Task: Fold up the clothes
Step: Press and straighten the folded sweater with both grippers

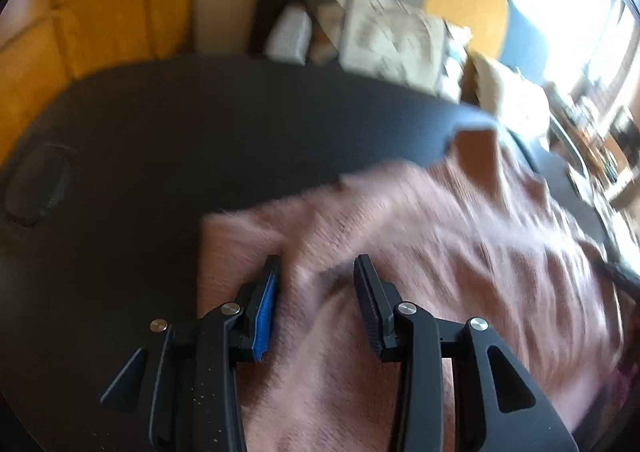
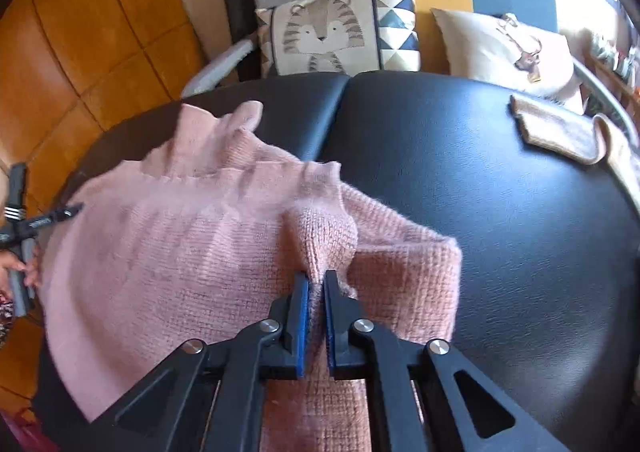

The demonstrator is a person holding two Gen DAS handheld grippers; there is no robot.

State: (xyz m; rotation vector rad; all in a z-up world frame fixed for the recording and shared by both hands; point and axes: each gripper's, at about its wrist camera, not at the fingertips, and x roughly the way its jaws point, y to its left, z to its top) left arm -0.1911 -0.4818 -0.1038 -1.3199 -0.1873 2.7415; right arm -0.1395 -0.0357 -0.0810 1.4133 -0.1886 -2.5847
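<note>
A pink knit sweater [image 2: 180, 236] lies crumpled on a black padded table [image 2: 500, 244]. My right gripper [image 2: 316, 282] is shut on a raised fold of the sweater near its right side, and the knit bunches up between the pads. In the blurred left wrist view, my left gripper [image 1: 318, 266] hangs open just over the sweater [image 1: 420, 252] near its left edge, with nothing between its fingers. The right wrist view also shows the left gripper [image 2: 72, 208] at the sweater's far left edge, held by a hand [image 2: 16, 264].
A folded tan garment [image 2: 560, 132] lies at the table's far right edge. Behind the table is a sofa with a tiger cushion [image 2: 320, 36] and a cream cushion [image 2: 508, 48]. Orange floor [image 2: 80, 32] lies to the left. Bare table [image 1: 180, 140] stretches ahead of the left gripper.
</note>
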